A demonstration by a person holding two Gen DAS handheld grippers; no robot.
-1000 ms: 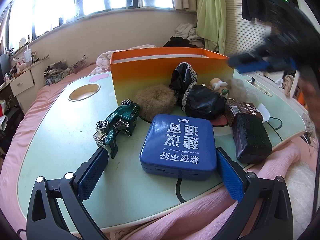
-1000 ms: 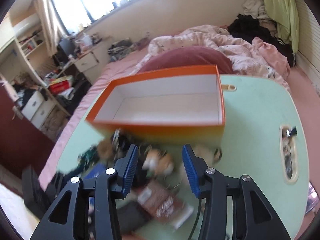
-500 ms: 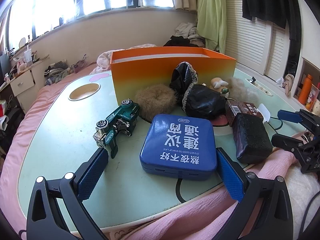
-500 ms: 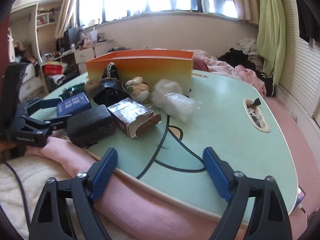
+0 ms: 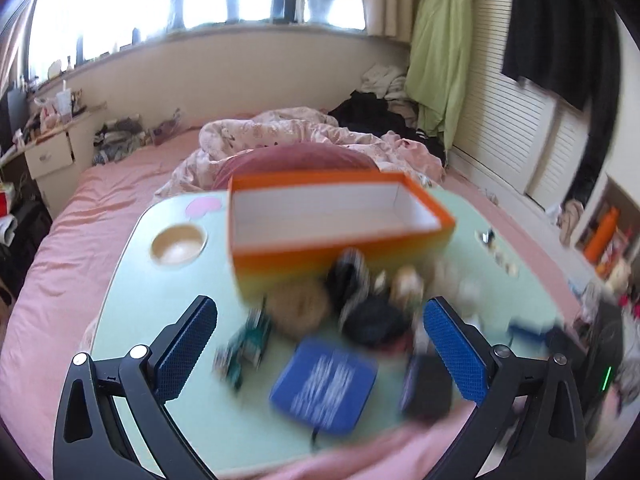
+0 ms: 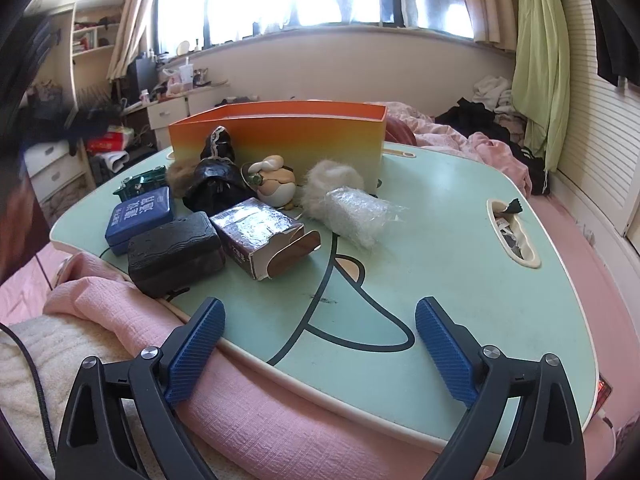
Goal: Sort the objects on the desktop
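Orange box: open-topped, rectangular, standing at the far side of the mint-green lap table, its long axis running across the right wrist view, from 9 to 3 o'clock; inside white and bare in the left wrist view. Objects cluster against its near wall. Blue tin with white lettering, flat, at 9 o'clock of the cluster, lettering upside down in the left view. Black textured case just beside it toward the table's near edge. Foil-wrapped carton, long axis from 10 to 4 o'clock, open flap toward 4. Green toy car behind the tin. Black lace-trimmed pouch, upright; small round figurine; white fluffy ball touching a clear plastic wrap. Table rests on a pink blanket over a pink bed; windows, green garment and louvred doors behind. Left gripper: jaws wide apart, nothing between them, above the cluster. Right gripper: jaws opening, nothing between them, at the near table edge. The left view is motion-blurred but shows the box interior and a round cup recess; the right view is sharp and shows a slot at 3 o'clock.
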